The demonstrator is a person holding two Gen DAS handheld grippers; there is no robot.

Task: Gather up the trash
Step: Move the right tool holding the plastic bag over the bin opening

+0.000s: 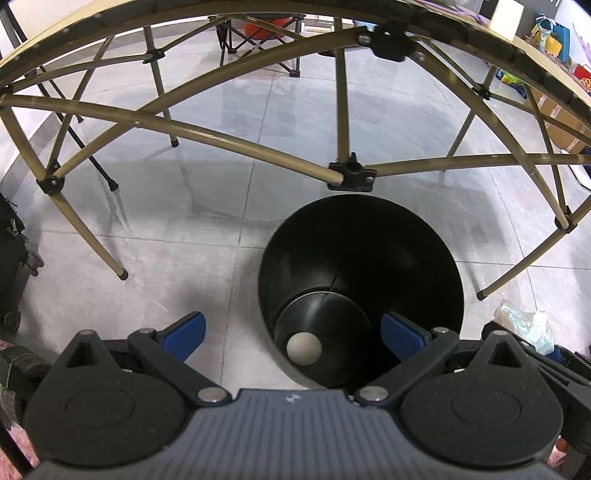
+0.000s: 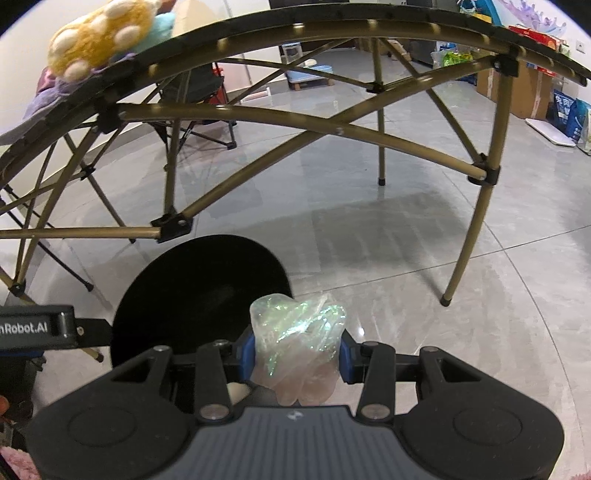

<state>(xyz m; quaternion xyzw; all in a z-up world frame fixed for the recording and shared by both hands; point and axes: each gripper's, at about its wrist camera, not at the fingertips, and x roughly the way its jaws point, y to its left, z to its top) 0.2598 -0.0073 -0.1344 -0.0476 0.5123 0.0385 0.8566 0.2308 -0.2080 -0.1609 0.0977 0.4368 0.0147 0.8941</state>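
Crumpled wrapper (image 2: 298, 339) sits nearest our right lens, clamped between the blue fingers (image 2: 248, 354) of the right gripper (image 2: 297, 356). Clear, iridescent film, bunched into a loose wad; most of it bulges above and below the pads.

Left gripper (image 1: 293, 336): fingers (image 1: 186, 330) spread wide, nothing between them. It hangs over the black bin (image 1: 360, 291), which stands on the tiled floor (image 1: 207, 206) under the edge of the folding table (image 2: 332, 29). Something round and pale lies at the bin's bottom; we cannot tell what.

In the right view the wrapper is just beside the bin's rim, to its right, not yet over the mouth. The left view catches it at far right, past the bin.

Handling, as we judge it: very light, soft, springy, slick. It will compress and may creep out of a loose pinch, so we grip through the thick middle of the wad, not a stray edge. Not fragile. On release it may cling to a pad or drift, so we carry it well over the opening first.
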